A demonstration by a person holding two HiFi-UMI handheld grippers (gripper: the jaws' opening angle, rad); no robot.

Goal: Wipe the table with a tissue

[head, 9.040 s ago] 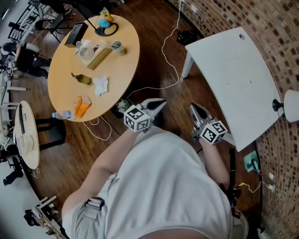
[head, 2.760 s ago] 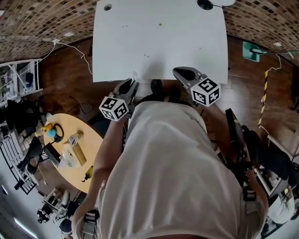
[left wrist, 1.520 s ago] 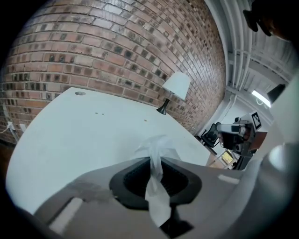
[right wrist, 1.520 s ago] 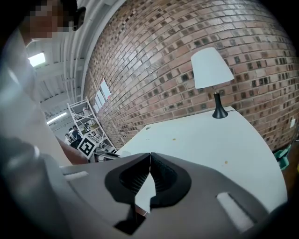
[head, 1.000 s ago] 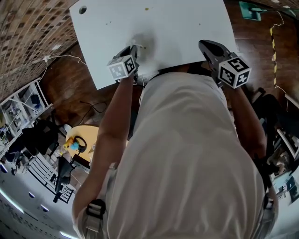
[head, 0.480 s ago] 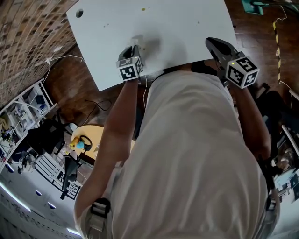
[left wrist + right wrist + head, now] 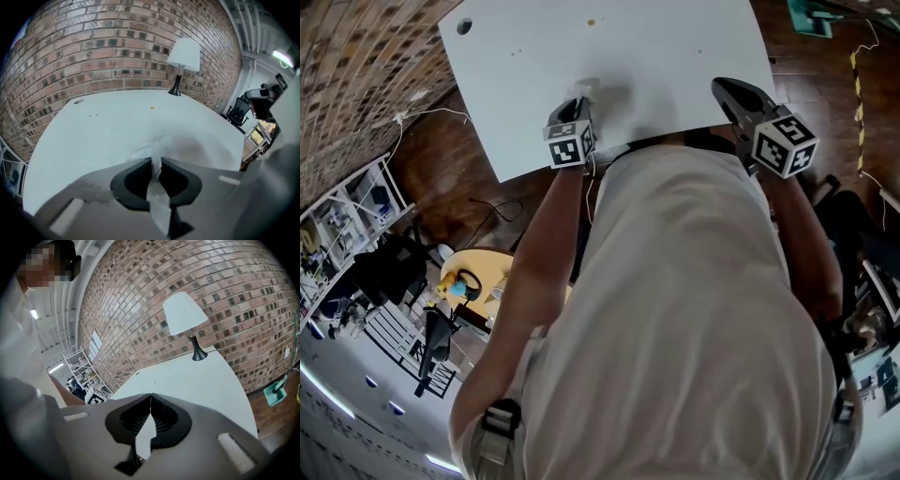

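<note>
Tissue (image 7: 157, 149) is pinched between the closed jaws of the left hand-held gripper (image 7: 156, 164), with its loose end lying on the white worktop (image 7: 108, 136) close to the near edge. The right hand-held gripper (image 7: 150, 398) is closed with nothing in it, at the worktop's near right corner.

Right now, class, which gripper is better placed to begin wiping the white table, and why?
Left. The left gripper is shut on the tissue, above the white table; the right gripper is shut with nothing in it.
</note>
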